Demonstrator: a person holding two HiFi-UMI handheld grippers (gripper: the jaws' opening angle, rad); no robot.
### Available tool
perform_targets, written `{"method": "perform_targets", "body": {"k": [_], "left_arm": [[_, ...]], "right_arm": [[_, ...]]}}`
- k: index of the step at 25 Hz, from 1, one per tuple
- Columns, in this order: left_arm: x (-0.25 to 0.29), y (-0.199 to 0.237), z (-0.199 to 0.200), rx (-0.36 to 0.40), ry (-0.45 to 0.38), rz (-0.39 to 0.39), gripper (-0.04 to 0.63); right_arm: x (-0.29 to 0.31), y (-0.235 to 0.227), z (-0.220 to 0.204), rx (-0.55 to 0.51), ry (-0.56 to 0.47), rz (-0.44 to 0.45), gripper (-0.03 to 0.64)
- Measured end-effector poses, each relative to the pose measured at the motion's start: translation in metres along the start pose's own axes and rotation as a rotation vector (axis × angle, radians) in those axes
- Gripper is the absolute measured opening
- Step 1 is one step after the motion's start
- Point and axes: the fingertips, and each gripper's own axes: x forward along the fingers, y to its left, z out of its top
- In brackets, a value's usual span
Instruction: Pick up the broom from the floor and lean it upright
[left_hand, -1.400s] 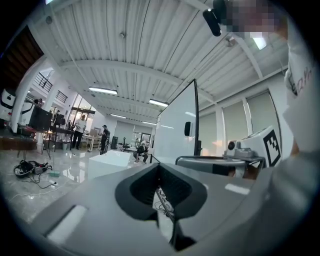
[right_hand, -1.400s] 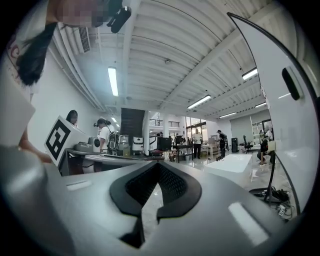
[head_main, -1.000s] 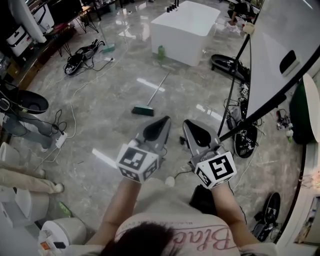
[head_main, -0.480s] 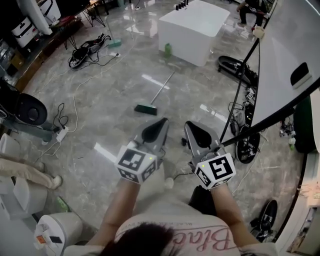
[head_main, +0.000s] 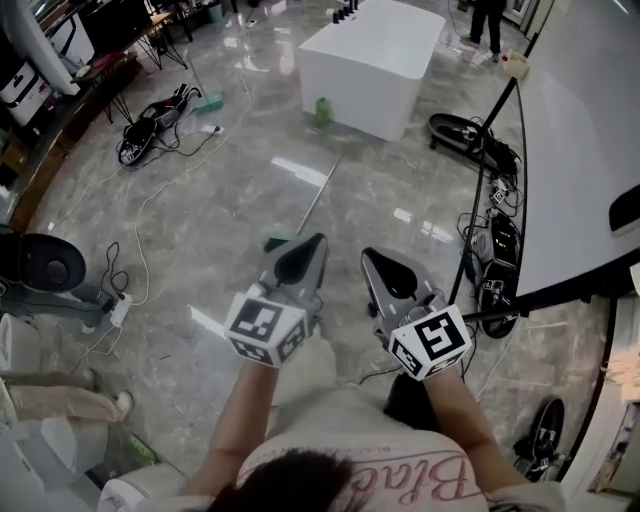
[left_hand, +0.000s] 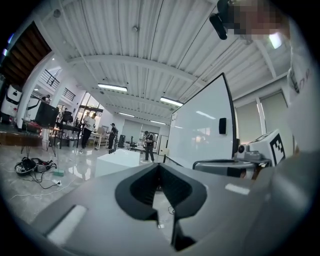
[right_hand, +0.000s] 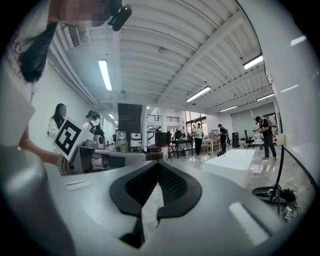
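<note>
broom not yet picked up

the broom lies flat on the floor, on my side of the white counter. my left gripper and right gripper point toward that counter, both closed on nothing. grasping, lifting and leaning all remain.

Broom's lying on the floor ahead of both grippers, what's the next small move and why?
Probably open the left gripper and lower it toward the green-headed broom with the thin pale handle. That broom lies flat on the grey marble floor just beyond its tip, and both it and the right gripper are shut and empty.
</note>
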Motion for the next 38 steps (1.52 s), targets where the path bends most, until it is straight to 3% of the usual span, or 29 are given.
{"method": "perform_targets", "body": {"k": [7, 19, 23, 38], "left_arm": [[0.047, 0.073, 0.021, 0.01, 0.002, -0.024, 0.0], [0.111, 0.125, 0.007, -0.019, 0.088, -0.079, 0.0], [0.146, 0.136, 0.004, -0.014, 0.115, -0.094, 0.0], [0.306, 0.183, -0.021, 0.008, 0.196, -0.028, 0.0]], "right_arm": [[0.077, -0.036, 0.01, 0.016, 0.003, -0.047, 0.002], [0.14, -0.092, -0.001, 0.055, 0.065, -0.095, 0.002], [0.161, -0.126, -0.004, 0.075, 0.069, -0.098, 0.002], [0.241, -0.289, -0.02, 0.062, 0.146, -0.036, 0.002]]}}
